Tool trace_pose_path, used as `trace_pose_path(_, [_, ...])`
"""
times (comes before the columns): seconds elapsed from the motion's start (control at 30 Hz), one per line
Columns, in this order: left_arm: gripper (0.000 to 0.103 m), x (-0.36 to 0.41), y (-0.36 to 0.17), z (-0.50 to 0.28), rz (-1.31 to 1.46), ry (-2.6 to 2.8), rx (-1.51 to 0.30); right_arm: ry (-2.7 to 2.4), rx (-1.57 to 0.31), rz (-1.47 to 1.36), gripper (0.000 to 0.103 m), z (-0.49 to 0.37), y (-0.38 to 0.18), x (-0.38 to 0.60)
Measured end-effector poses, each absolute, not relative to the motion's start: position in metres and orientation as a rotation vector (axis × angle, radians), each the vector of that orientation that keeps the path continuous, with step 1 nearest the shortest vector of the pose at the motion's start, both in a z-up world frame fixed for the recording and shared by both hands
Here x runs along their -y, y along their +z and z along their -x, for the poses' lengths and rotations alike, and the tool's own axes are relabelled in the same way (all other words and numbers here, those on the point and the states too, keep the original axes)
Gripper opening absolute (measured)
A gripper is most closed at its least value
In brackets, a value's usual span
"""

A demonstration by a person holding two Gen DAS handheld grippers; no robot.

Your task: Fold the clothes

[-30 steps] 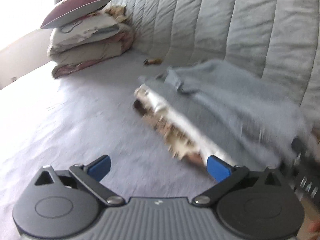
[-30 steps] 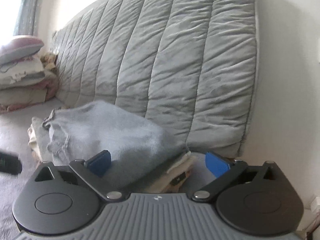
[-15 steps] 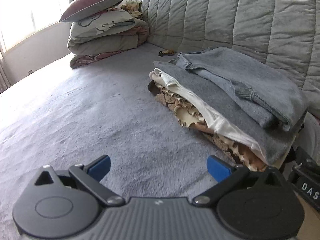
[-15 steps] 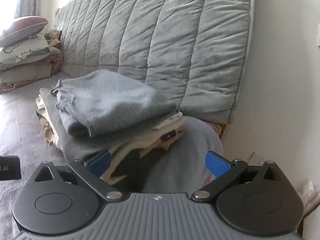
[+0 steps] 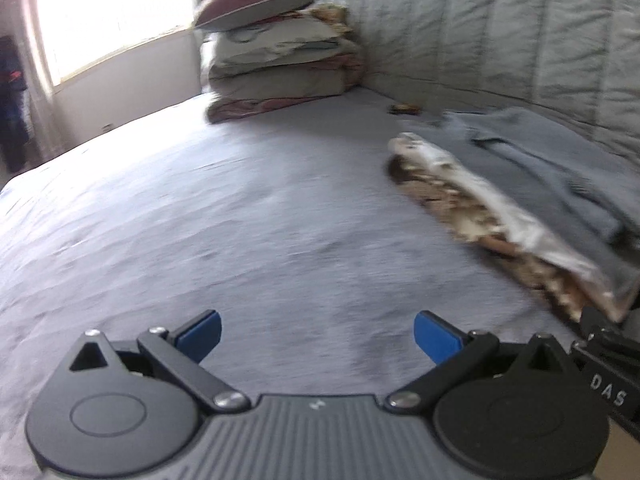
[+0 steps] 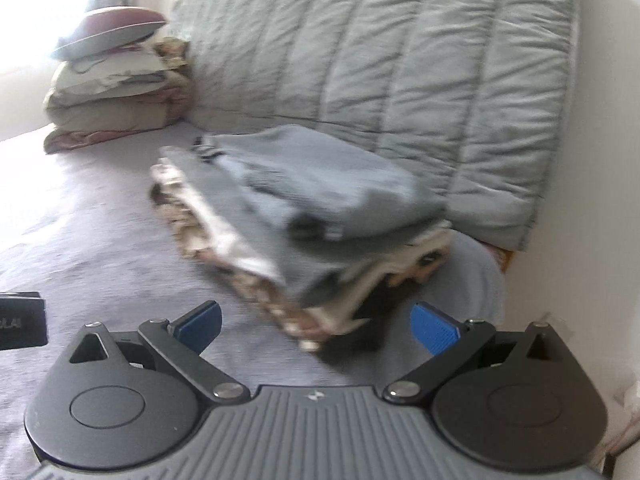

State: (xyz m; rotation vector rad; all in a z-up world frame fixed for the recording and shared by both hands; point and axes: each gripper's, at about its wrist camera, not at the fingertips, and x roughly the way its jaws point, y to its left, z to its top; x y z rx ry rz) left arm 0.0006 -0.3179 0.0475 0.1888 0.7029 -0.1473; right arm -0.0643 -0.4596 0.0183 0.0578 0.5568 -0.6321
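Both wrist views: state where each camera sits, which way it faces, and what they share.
Left wrist: sits on the left tongs, facing across the bed toward the pillow stack; its own open blue fingers show.
Right wrist: sits on the right tongs, facing the folded clothes pile and grey quilt; its own open fingers show.
Shared: clothes pile, pillow stack, quilt, bed.

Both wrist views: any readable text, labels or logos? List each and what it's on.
"DAS", white letters on the black body of the right hand-held gripper, seen at the left wrist view's right edge; it may be cut off.
Pale lettering on the black block of the left hand-held gripper, at the right wrist view's left edge: too blurred and cropped to read.
Small white logo mark on each gripper's grey body: no letters.
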Motion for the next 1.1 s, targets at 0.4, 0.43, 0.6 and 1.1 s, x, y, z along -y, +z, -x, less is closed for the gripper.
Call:
trace_pose_path(0.4, [0.103,0.192,0.043,-0.008,-0.132,0.046,-0.716,-0.418,-0.57,0.002,0.103,0.03,0.017,0.344])
trace_pose_path(0.43, [0.103,0.18,0.042,-0.008,-0.126,0.064,-0.718,-0.398,-0.574,0.007,0.103,0.027,0.016,0.333])
trace_pose_path(0.6, [0.103,0.128,0.035,-0.012,-0.107,0.142,-0.727,-0.32,-0.574,0.041,0.103,0.017,0.011,0.284])
trace_pose_path(1.1, [0.103,0.026,0.004,-0.028,-0.025,0.24,-0.775,-0.199,-0.628,0.075,0.103,-0.023,-0.017,0.194])
